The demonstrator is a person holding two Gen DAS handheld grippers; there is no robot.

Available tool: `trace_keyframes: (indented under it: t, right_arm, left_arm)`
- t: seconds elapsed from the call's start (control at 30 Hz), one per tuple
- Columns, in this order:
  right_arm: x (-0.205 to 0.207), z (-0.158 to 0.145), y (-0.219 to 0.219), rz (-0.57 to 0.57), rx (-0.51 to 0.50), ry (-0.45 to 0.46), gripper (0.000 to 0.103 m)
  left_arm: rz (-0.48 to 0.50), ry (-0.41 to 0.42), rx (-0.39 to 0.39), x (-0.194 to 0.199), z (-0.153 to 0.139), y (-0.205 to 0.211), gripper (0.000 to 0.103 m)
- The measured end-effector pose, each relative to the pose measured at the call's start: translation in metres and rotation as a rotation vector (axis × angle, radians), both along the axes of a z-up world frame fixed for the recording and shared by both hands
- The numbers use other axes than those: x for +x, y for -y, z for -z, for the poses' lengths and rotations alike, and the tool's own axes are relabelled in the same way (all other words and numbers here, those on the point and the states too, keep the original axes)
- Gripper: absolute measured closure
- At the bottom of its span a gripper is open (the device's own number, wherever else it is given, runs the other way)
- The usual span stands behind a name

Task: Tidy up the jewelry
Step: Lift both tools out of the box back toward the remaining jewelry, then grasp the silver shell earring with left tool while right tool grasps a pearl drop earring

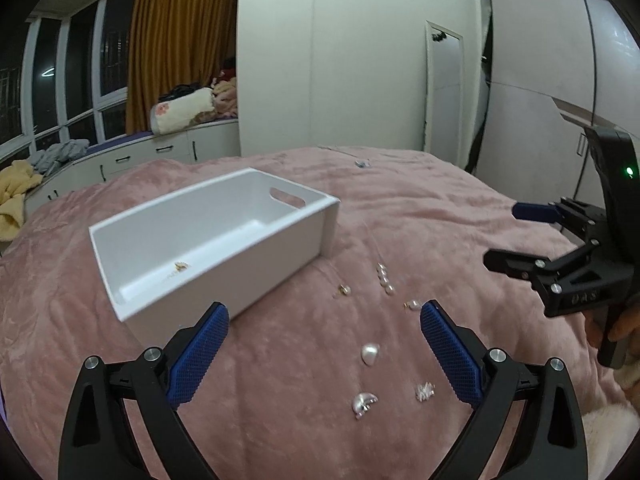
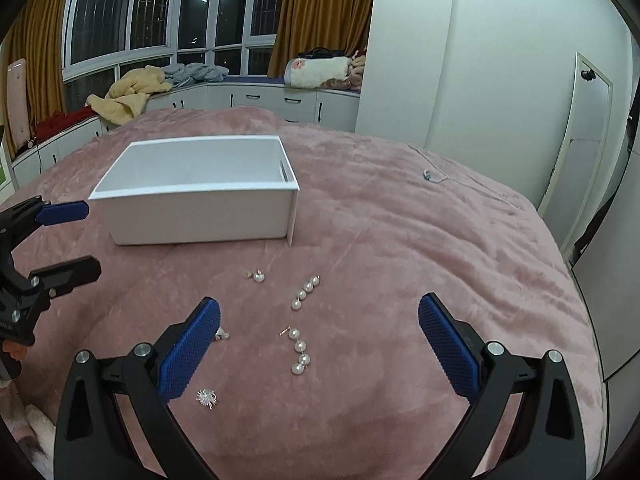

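Both claws, left claw (image 1: 324, 356) and right claw (image 2: 320, 354), gape empty above pearl earrings (image 2: 299, 350); the white box (image 2: 192, 216) at upper left awaits them.

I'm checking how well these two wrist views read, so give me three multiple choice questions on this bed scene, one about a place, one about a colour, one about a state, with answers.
1. Where does the small gold piece lie?
A. inside the white box
B. on the windowsill
C. between the right gripper's fingers

2. What colour is the blanket under the jewelry?
A. green
B. pink
C. white

3. How do the left gripper and right gripper stand?
A. both shut on pearls
B. one open, one shut
C. both open and empty

Answers: 1 A, the left wrist view shows it on the box floor. 2 B, pink plush fills both views. 3 C, each pair of blue pads is spread apart with nothing between.
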State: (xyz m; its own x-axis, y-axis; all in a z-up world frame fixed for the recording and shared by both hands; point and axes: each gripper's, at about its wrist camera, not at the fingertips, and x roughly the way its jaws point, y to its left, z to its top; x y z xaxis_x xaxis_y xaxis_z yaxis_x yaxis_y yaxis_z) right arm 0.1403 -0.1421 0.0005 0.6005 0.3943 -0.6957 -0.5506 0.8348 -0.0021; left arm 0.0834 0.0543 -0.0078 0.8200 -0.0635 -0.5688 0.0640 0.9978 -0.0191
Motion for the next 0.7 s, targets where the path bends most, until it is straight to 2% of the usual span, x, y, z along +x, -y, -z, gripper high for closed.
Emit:
trace_keyframes:
  t: [0.17,0.33,0.67,0.7]
  right_arm:
    - [0.001,0.018,0.000,-0.006,-0.008,-0.020,0.005]
    - [0.001,0.038,-0.005,-0.024,-0.031,-0.042,0.007]
    - [0.011,0.087,-0.020,-0.043,-0.090,-0.160,0.030]
    - [0.012,0.091,-0.022,-0.043,-0.097,-0.171,0.033]
  left_arm:
    - [0.070,-0.038,-0.035,0.005,0.023,0.004,0.006]
    - [0.096,-0.090,-0.023,0.014,0.051,0.009,0.006]
    - [0.144,-0.178,0.012,0.022,0.090,0.016,0.006]
    - [0.145,-0.184,0.016,0.022,0.093,0.016,0.010]
